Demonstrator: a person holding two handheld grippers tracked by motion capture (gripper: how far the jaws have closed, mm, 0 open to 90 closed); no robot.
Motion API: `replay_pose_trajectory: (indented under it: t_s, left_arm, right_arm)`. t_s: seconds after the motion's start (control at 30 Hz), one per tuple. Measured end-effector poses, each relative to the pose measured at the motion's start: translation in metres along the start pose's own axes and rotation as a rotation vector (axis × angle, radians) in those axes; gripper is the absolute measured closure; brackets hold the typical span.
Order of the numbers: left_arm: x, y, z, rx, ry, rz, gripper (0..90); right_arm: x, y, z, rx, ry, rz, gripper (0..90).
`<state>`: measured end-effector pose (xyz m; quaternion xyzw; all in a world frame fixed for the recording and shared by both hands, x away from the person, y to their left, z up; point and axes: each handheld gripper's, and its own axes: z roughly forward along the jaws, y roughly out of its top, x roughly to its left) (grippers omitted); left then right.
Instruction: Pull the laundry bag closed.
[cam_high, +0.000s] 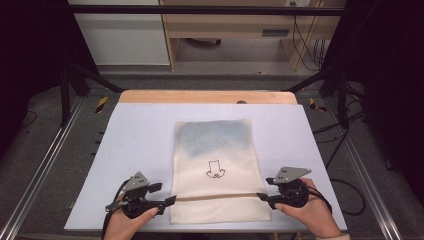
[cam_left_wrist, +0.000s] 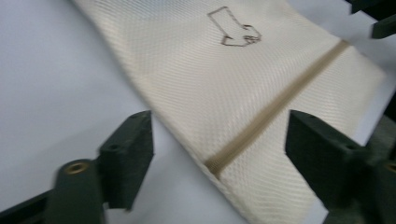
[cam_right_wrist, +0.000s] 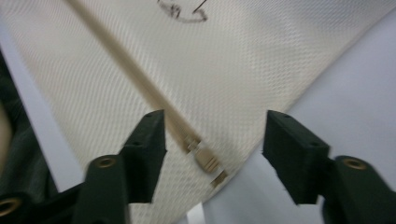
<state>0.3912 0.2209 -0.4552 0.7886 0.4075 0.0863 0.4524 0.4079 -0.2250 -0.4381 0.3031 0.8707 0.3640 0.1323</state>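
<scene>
Both sets of jaws stand open as I look on from my remote station: the left gripper (cam_high: 170, 201) brackets the near left end of the zipper (cam_high: 216, 197), the right gripper (cam_high: 262, 196) its right end, and neither pair of pads presses on anything. From the high view, the cream mesh bag (cam_high: 216, 170) lies flat on the pale blue mat (cam_high: 135, 145), its long axis running away from me toward the far edge of the table (cam_high: 207, 96), while the tan zipper crosses the short way near the bag's near end. A small black drawing (cam_high: 215, 170) sits mid-bag; beyond it, a bluish patch shows through the mesh.

The left gripper view gives what the overhead cannot: the zipper's closed end (cam_left_wrist: 212, 164) lies between the wide-set jaws, with the bag's edge under the gap and no contact that I can see. The right gripper view shows the zipper pull (cam_right_wrist: 206, 162), beige and lying at the bag's corner, squarely between its own parted jaws and clear of both pads. My hands (cam_high: 305, 212) hold the grippers low over the mat's near edge.
</scene>
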Motion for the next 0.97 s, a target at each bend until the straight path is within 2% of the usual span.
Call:
replay_pose_trajectory:
  t_s: [0.07,0.17,0.2,0.3,0.33,0.47,0.57,0.67,0.77,0.97]
  left_arm:
    - [0.004,0.001,-0.011,-0.045,0.071,0.000,14.2]
    - [0.018,0.006,-0.022,-0.112,0.181,0.037,9.8]
    - [0.022,0.008,-0.023,-0.121,0.208,0.051,7.9]
    - [0.039,0.010,-0.028,-0.155,0.271,0.092,7.1]
    - [0.045,0.010,-0.029,-0.163,0.284,0.097,6.2]
    - [0.064,0.009,-0.030,-0.178,0.314,0.108,5.0]
    - [0.073,0.008,-0.030,-0.179,0.334,0.097,5.0]
    - [0.079,0.007,-0.032,-0.182,0.366,0.103,4.9]
    - [0.086,0.006,-0.032,-0.178,0.382,0.096,4.8]
    - [0.095,0.004,-0.034,-0.180,0.399,0.081,4.7]
  right_arm:
    - [-0.003,0.001,-0.003,-0.041,-0.041,0.018,29.6]
    - [-0.011,0.003,-0.009,-0.113,-0.151,0.066,20.3]
    - [-0.015,0.002,-0.012,-0.142,-0.201,0.101,14.8]
    - [-0.025,-0.001,-0.018,-0.188,-0.268,0.167,9.5]
    - [-0.029,-0.004,-0.020,-0.194,-0.293,0.199,6.9]
    - [-0.044,-0.017,-0.021,-0.179,-0.397,0.251,7.1]
    - [-0.051,-0.025,-0.021,-0.184,-0.427,0.291,7.6]
    - [-0.057,-0.034,-0.022,-0.185,-0.462,0.338,8.4]
    - [-0.062,-0.043,-0.020,-0.199,-0.516,0.327,8.3]
    - [-0.065,-0.051,-0.018,-0.197,-0.523,0.356,8.3]
